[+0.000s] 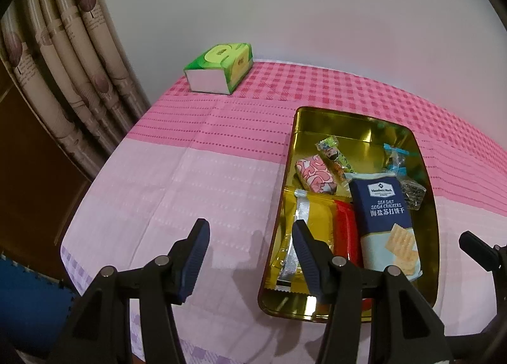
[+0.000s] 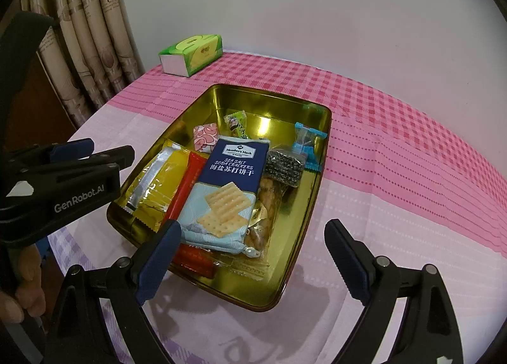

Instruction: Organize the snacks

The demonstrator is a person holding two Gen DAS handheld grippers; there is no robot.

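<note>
Gold tin (image 2: 320, 154) sits on the pink-clothed counter (image 2: 396, 205), holding the snacks, including a cracker pack (image 2: 228, 186). Left gripper (image 1: 250, 256) fingers part-open, empty, beside the tin. Right gripper (image 2: 253, 256) fingers wide, empty, above the tin's near end.

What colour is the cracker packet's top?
Dark navy blue on the cracker packet, clearest in the right wrist view.
</note>
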